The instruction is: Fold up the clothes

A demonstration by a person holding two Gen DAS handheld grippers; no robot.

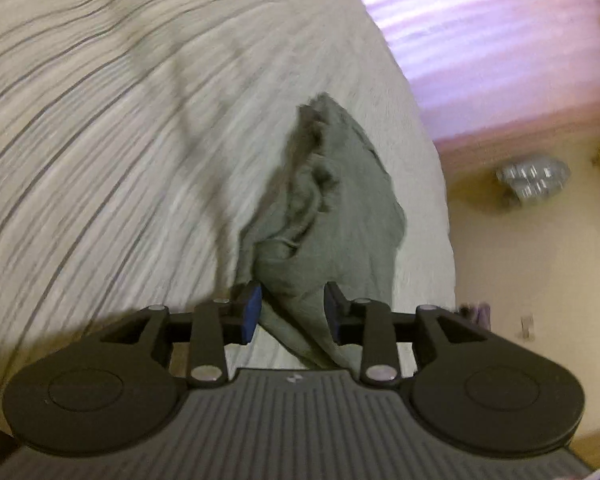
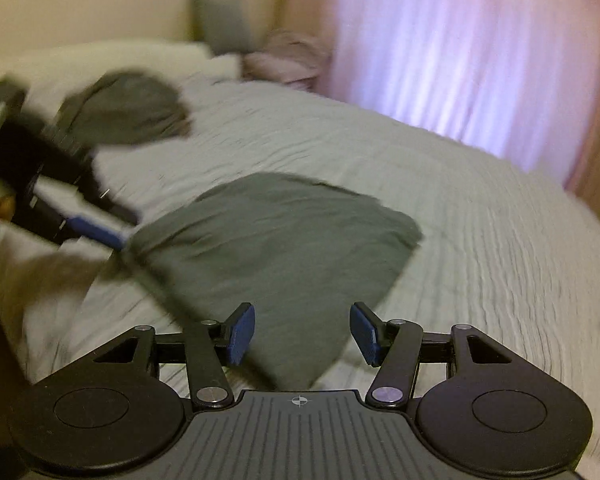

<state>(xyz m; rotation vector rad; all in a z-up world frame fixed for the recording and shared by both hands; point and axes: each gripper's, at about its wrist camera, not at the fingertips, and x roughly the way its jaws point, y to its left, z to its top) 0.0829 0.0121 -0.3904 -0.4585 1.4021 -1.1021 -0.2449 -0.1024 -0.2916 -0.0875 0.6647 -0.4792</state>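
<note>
My left hand-held gripper (image 1: 291,306) clamps grey garment (image 2: 276,248) by corner, rest draped on bed (image 2: 460,216). Right hand-held gripper (image 2: 302,334) hangs wide open, empty, above near edge. Second grey garment (image 2: 128,108) unfolded behind. Folding, I judge, barely begun.

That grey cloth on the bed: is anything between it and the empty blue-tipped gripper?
Nothing visible. The right hand-held gripper hangs open directly over the near corner of the grey cloth, with only air between. The left hand-held gripper already pinches the cloth's other end. Only bedspread surrounds it.
</note>
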